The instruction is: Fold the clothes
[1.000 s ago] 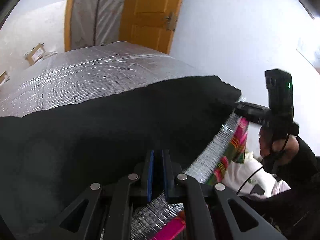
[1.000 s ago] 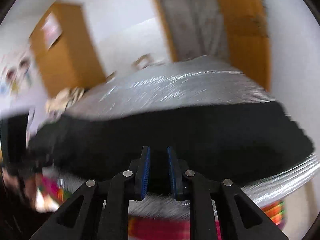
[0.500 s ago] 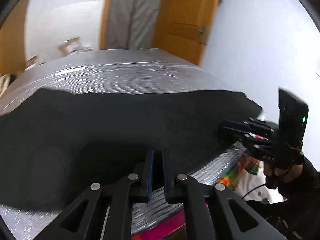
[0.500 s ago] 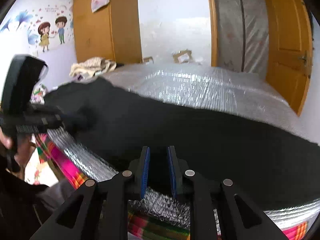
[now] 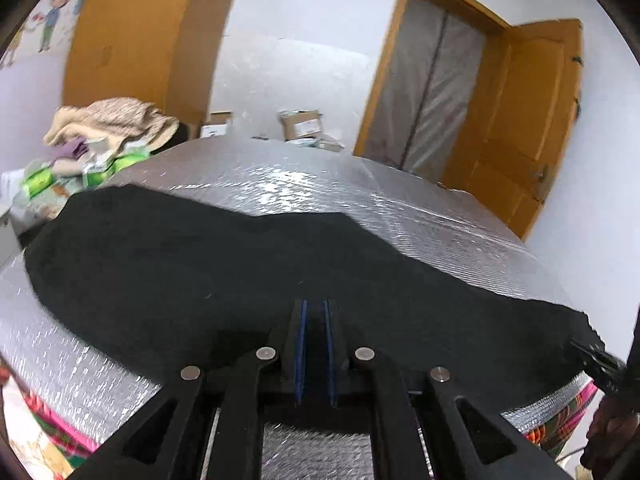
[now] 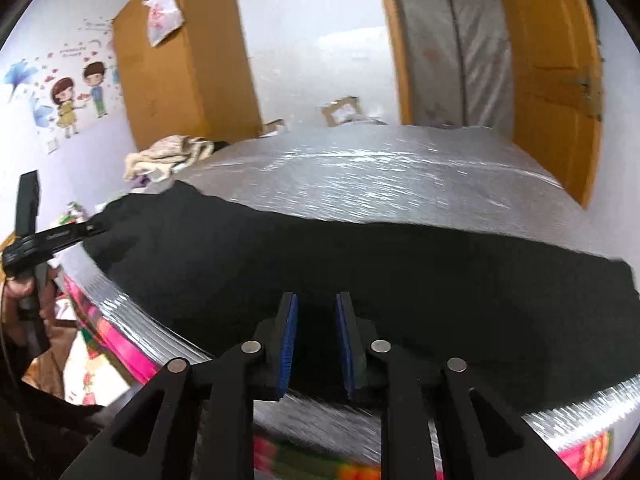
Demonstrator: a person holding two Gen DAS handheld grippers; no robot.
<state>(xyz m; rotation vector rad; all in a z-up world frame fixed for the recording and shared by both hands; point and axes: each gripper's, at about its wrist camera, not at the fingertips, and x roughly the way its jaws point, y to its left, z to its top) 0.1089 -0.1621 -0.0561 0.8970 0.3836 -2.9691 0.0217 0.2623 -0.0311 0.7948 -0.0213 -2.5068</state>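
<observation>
On the shiny silver bed cover [image 5: 400,200] lies a big black cloth [image 5: 200,264], spread flat along the near edge, likely so it can be folded. From the left, the left gripper [image 5: 314,344] reaches low over the near hem, its blue pads almost together with black cloth between them, so it seems to pinch the hem. To the right, the right gripper [image 6: 316,344] points the same way, pads a little apart; I cannot tell if it holds cloth.
</observation>
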